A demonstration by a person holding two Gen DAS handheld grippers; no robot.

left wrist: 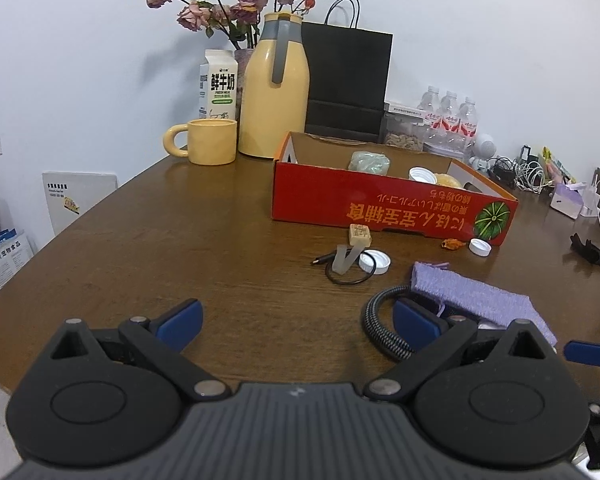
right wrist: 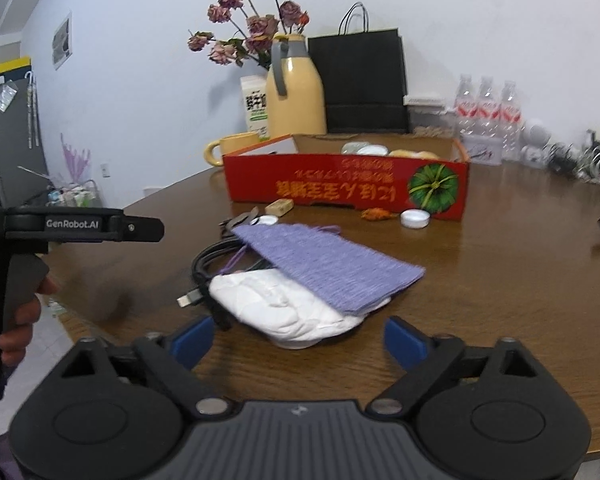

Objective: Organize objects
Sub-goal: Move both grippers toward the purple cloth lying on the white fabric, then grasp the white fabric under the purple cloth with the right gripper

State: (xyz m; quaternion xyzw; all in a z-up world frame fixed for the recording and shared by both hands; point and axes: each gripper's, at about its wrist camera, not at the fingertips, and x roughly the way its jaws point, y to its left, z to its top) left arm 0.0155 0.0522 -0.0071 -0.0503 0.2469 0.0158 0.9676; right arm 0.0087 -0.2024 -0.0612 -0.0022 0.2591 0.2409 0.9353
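Red box (right wrist: 346,184) is sitting open on the table (left wrist: 180,240), holding a white cap (left wrist: 422,175) and wrapped items; both grippers' jaws are standing wide, gripping nothing.

Glossy brown wood table (right wrist: 500,264), catching reflections. Ribbed purple cloth (right wrist: 324,268) lies over a soft white padded bundle (right wrist: 288,312). Red printed cardboard box (right wrist: 340,188). Yellow mug (left wrist: 212,142) looks glazed and smooth.
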